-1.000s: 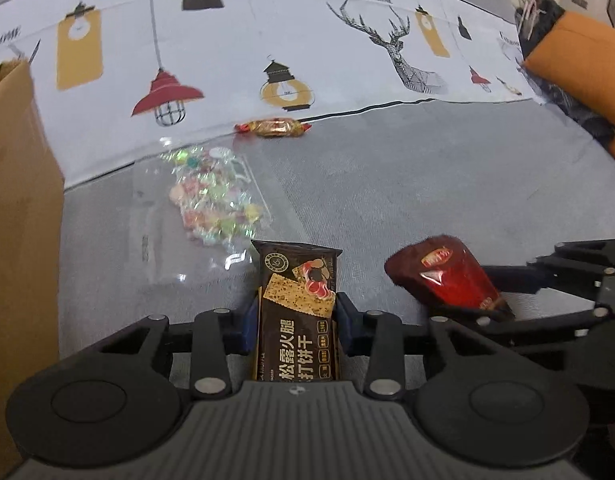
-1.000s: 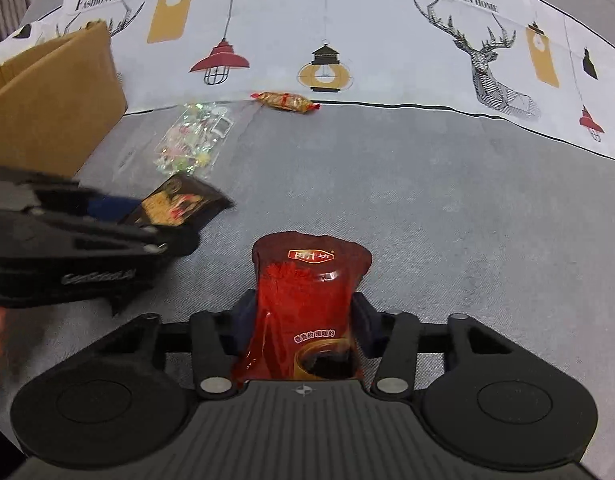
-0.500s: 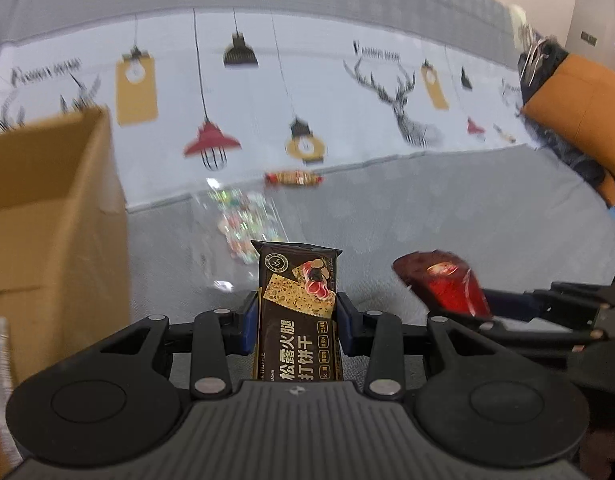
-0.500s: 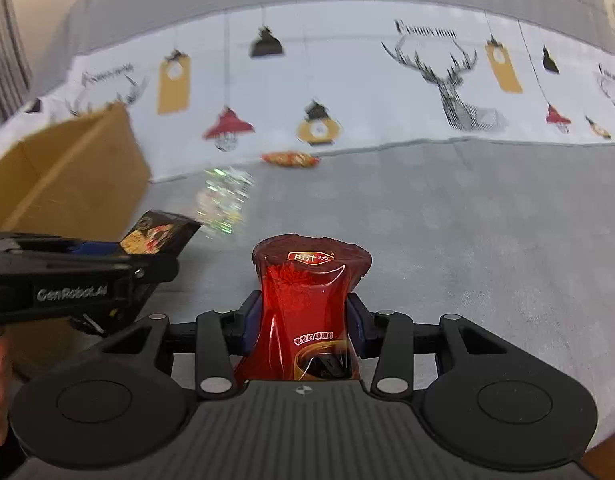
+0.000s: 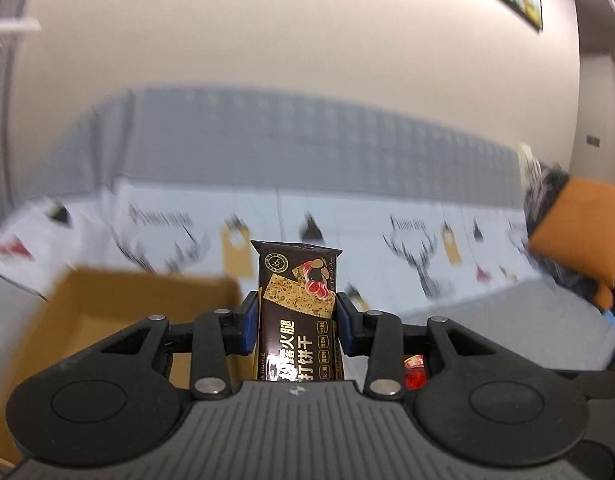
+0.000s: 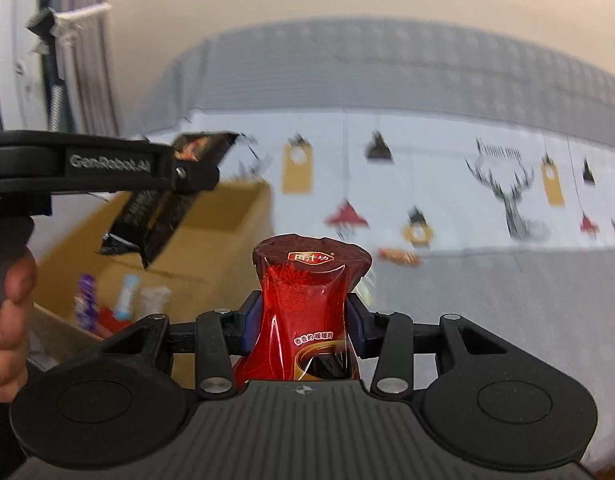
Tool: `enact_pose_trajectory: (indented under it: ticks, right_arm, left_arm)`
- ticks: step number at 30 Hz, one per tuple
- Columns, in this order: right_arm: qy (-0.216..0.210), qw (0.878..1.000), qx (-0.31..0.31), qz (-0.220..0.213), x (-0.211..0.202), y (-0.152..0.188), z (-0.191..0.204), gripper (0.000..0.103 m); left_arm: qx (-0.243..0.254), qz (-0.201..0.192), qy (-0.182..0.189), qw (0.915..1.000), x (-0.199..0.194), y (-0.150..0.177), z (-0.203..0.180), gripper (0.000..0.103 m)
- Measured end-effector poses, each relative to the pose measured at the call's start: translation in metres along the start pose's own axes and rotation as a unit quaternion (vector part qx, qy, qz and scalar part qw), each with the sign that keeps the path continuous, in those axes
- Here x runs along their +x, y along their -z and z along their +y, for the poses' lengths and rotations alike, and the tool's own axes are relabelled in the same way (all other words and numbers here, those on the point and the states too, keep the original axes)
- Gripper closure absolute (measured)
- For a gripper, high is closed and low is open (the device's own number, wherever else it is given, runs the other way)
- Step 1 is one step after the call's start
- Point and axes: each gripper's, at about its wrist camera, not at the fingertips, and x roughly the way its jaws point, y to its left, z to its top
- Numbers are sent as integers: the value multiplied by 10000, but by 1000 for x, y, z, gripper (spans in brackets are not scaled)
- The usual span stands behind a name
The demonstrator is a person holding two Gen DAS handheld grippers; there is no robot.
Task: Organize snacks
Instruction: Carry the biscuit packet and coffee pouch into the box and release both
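Left claw (image 5: 297, 322) is clamping a dark cracker packet (image 5: 297, 312) between its blue pads, the packet standing upright with its top edge poking well above the fingertips; in the right wrist view the same claw (image 6: 187, 178) is showing from the side at the left, carrying the packet (image 6: 155, 208) tilted, its lower end hanging above the open cardboard box (image 6: 211, 240); a hand (image 6: 5, 312) is gripping that claw's handle at the near left edge. Right claw (image 6: 303, 322) is squeezing a red snack pouch (image 6: 307, 300) at its waist, the pouch flaring out above the pads and standing upright; a sliver of red (image 5: 415, 372) is peeking through the left claw's linkage in the left wrist view. Inside the box, purple, blue and pale wrappers (image 6: 119, 300) are lying on the bottom; the box (image 5: 119, 308) is sitting at the left, just below and beyond the left claw. Far behind, a white cloth printed with lamps and deer (image 6: 447, 184) is covering the bed's far part, blurred in both views; a small orange-wrapped candy (image 6: 399, 256) is lying where the printed cloth meets the grey bedding (image 6: 507, 300); an orange cushion (image 5: 579, 232) is resting at the far right.
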Motion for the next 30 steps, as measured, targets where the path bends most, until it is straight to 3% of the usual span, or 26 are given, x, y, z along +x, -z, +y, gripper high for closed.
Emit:
enact_pose_trajectory:
  ticks: [4, 11, 19, 24, 30]
  right_arm:
    - [-181, 9991, -194, -331, -17, -30, 29, 58]
    - [-456, 9954, -628, -557, -12, -64, 77, 58]
    - [-626, 9954, -724, -9, 48, -51, 108, 58]
    - [-722, 9930, -813, 465, 88, -31, 126, 58]
    - [-811, 9904, -657, 909, 126, -9, 134, 58]
  left_arm:
    - [-134, -250, -142, 9995, -25, -16, 20, 60]
    - [-589, -124, -379, 9975, -15, -10, 67, 60]
    - [-809, 387, -700, 9935, 19, 22, 124, 60]
    - [-916, 1038, -1000, 9853, 60, 53, 159, 60]
    - [-939, 1561, -1029, 9779, 87, 80, 178, 60]
